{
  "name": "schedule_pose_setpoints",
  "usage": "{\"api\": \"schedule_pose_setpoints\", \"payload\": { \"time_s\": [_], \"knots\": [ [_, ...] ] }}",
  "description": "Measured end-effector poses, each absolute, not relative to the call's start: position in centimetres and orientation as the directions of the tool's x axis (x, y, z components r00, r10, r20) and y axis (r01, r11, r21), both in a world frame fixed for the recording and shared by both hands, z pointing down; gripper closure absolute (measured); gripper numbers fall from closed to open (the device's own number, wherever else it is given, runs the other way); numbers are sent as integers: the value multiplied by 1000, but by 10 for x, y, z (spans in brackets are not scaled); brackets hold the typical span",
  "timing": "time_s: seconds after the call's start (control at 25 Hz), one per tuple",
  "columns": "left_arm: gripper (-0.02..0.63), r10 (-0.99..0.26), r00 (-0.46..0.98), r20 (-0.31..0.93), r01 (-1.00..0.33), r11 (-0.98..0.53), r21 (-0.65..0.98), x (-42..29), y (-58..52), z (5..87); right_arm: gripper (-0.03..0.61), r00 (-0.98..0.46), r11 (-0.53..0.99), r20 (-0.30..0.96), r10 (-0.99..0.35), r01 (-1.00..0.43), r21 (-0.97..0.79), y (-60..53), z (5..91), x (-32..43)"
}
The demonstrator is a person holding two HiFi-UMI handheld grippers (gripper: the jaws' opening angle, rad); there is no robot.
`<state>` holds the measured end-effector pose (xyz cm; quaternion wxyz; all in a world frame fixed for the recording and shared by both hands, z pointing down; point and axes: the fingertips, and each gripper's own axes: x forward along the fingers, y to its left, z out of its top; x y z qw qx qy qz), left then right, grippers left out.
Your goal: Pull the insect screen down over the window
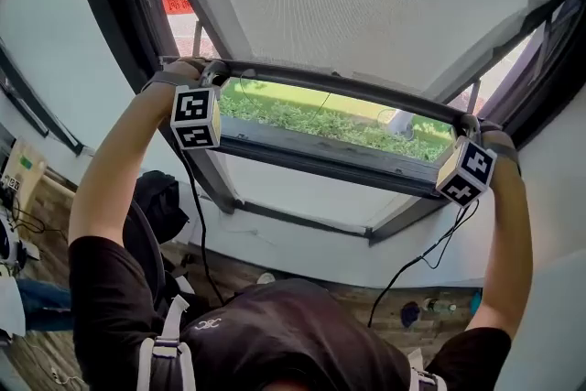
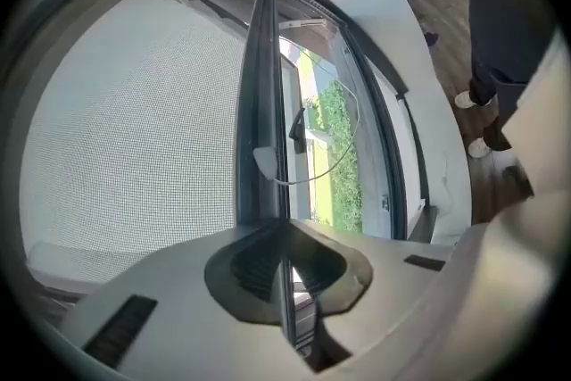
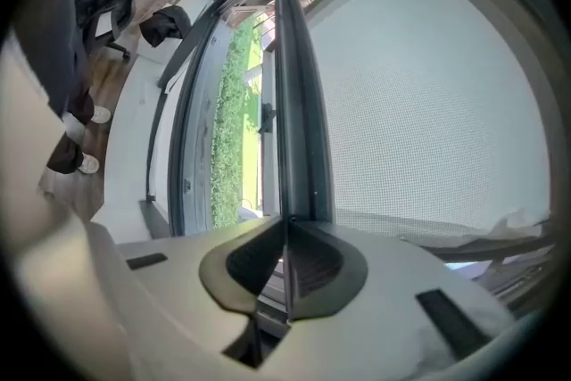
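- My left gripper [image 2: 284, 232] has its jaws pressed shut on the thin edge of the bar [image 2: 261, 103] at the bottom of the screen [image 2: 134, 120].
- My right gripper [image 3: 285, 232] pinches the same bar, at the other end.
- The bar lies long-ways across the window, from one gripper to the other. It runs straight out from each pair of jaws toward the far gripper.
- Each hand has its own end, so neither one is nearer to the bar.
- The screen covers the top part of the window. The bar is well above the low frame [image 1: 311, 158].
- Between the bar and the low frame is an open gap, and I see green plants [image 1: 311, 116] through it.
- The way to go is down, toward the low frame. I think both ends must go down together so the bar stays flat.
- The top of the screen is cut off in every view.
- My hands and grippers hide the tips of the bar and the side tracks there.
- I cannot see any catch on the low frame.
- A thin cord [image 2: 343, 152] loops by the bar, and I cannot tell what it is tied to.
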<state>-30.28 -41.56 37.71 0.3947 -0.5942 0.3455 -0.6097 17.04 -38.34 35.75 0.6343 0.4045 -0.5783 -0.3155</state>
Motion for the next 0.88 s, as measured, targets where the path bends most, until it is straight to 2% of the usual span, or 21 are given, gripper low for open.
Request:
{"api": "schedule_pose_setpoints", "payload": {
  "time_s": [0.28,0.44,0.88],
  "knots": [
    [580,-895,29,445,64,-443,-894,-302,-413,449,552,157,454,459,-875,-65,888,-380,429,172],
    [578,-865,5,502,96,-500,-861,-303,-410,490,551,159,487,494,-855,-84,870,-380,469,171],
    [583,-784,-15,620,19,-620,-784,-302,-402,592,552,226,589,590,-775,-79,804,-372,571,173]
  ]
}}
